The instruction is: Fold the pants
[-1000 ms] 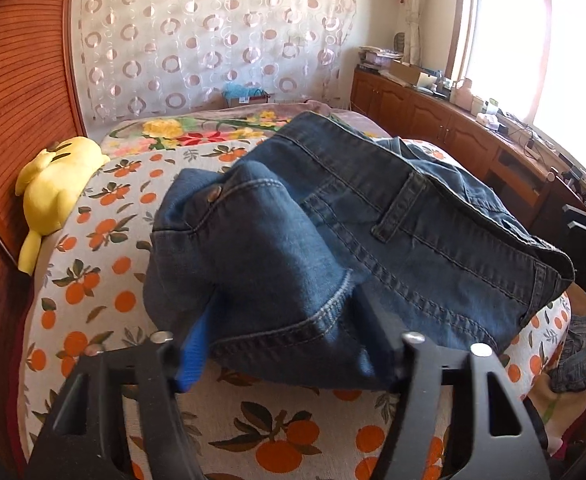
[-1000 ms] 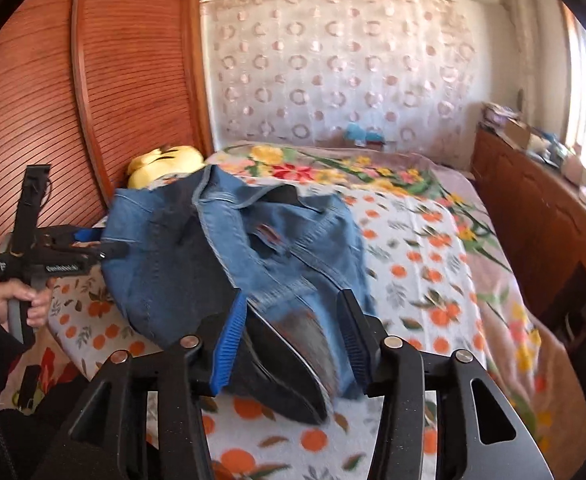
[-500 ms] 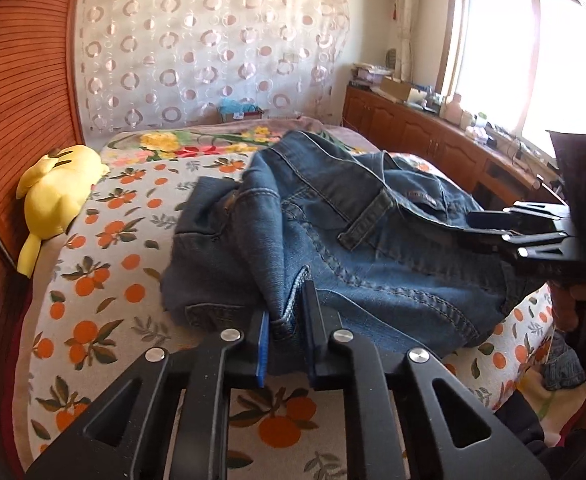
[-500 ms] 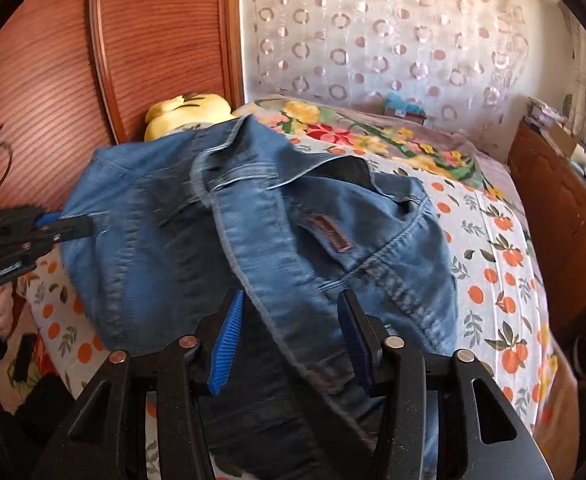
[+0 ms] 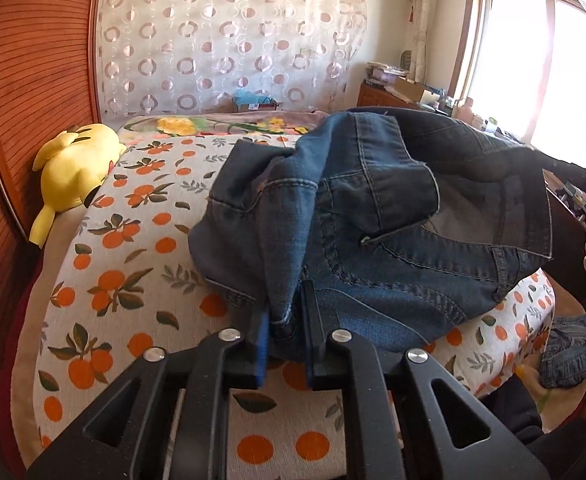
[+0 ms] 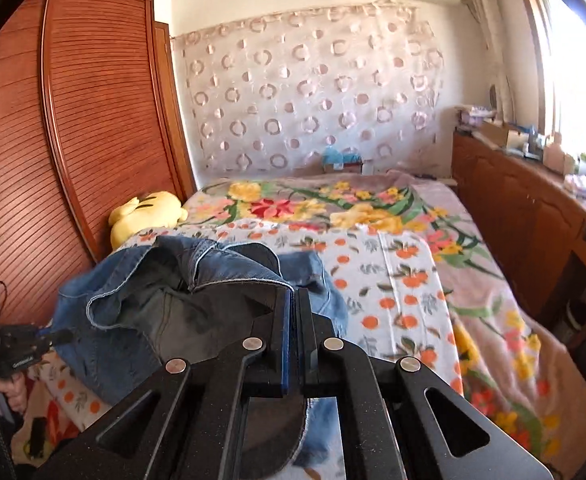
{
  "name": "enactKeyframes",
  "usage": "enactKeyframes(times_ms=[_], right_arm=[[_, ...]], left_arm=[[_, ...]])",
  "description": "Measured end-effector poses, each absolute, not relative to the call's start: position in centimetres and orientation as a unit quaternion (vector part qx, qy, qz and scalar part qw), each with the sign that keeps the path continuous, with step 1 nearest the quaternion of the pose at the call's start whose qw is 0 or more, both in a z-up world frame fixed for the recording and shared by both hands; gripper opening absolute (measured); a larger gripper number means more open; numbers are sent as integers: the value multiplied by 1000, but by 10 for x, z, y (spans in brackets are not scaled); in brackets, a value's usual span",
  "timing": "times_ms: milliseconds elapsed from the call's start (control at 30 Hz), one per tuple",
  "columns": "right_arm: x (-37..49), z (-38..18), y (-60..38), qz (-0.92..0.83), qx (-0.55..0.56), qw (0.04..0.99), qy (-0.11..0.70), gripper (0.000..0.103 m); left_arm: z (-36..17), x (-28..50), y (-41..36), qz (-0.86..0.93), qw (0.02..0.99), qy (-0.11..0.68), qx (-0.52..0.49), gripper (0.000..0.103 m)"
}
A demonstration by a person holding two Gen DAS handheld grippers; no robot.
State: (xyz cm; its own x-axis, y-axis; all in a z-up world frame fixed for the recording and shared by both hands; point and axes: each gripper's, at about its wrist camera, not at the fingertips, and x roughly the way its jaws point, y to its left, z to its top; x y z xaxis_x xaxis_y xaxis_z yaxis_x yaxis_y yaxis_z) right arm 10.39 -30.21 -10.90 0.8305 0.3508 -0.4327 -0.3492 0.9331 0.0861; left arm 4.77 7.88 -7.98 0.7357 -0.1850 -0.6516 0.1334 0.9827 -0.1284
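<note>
Two claws clamped | left claw (image 5: 285, 316), right claw (image 6: 291, 320) pinch denim jeans (image 5: 373, 216) | heavy, limp; grip waistband corners

Colours and patterns as I see them from both wrist views.
The pants (image 5: 393, 216) are dark blue denim with lighter stitching. The bed sheet (image 5: 141, 240) is off-white, printed with orange fruit and green leaves; the blanket (image 6: 373, 208) beyond it shows yellow and red flowers on pink. The plush toy (image 5: 75, 168) is yellow. The curtain (image 5: 229, 40) carries pale ring motifs. I see black fingers (image 5: 313, 320) with blue pads.
</note>
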Motion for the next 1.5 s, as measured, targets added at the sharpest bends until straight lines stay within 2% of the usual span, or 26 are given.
enactKeyframes(times_ms=[167, 333, 600, 900, 1467, 1500], right_arm=[[93, -146, -312, 179, -17, 947, 265, 2], [80, -162, -329, 176, 5, 942, 285, 2], [51, -156, -357, 143, 41, 951, 271, 2], [51, -159, -352, 136, 32, 951, 275, 2], [55, -161, -357, 138, 32, 947, 287, 2], [55, -162, -357, 138, 33, 947, 288, 2]], left_arm=[[-69, 40, 82, -75, 934, 347, -29, 25], [-49, 36, 82, -76, 942, 325, -21, 48], [-38, 62, 42, -122, 939, 321, 12, 48], [-71, 82, -13, -176, 911, 369, 46, 48], [-101, 65, -4, -141, 906, 395, 45, 48], [-102, 64, -1, -140, 907, 396, 45, 42]])
